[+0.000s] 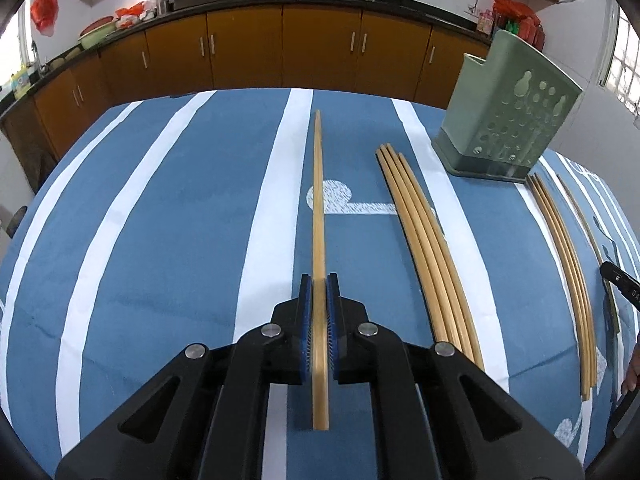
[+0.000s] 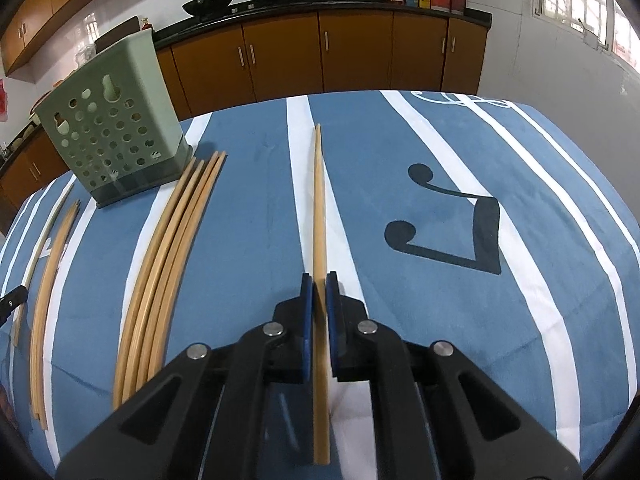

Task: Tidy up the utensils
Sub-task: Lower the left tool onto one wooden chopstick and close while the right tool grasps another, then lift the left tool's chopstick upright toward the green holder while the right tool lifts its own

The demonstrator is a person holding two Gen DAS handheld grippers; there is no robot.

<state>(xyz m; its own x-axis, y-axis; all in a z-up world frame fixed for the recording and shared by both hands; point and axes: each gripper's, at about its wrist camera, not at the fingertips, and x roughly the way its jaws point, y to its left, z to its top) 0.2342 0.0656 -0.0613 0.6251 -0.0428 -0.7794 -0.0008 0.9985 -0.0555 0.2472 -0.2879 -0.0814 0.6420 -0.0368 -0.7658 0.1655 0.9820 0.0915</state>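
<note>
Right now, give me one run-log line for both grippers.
left gripper: shut on chopsticks | right gripper: shut on chopsticks | holder: upright, empty-looking | loose chopstick bundles: on cloth

The bench is covered by a blue cloth with white stripes and music-note motifs. On it stands a pale green perforated utensil holder, upright. Just beside its base lies a bundle of wooden chopsticks, side by side; another bundle lies on the holder's far side.
</note>
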